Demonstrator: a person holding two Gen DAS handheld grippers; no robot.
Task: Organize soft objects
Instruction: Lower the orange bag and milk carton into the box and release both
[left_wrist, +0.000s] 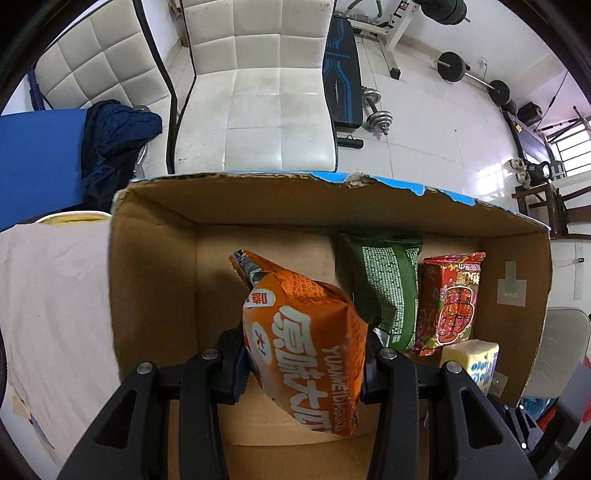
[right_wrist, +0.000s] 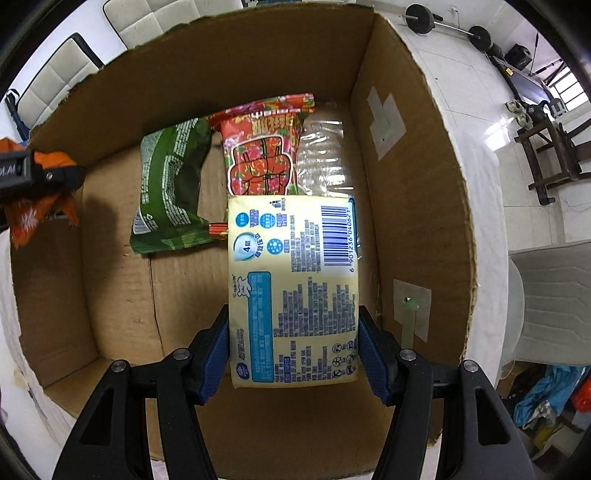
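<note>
Orange snack bag is up in the air over the cardboard box, pinched between the left gripper jaws. Over on the right side, the pale yellow tissue pack sits clamped in the right gripper jaws, low inside the box near its right wall. Down on the box floor: a green packet and a red floral packet side by side, a clear plastic pack just beyond. Behind the box, a white padded chair and dumbbells on the tiled floor.
</note>
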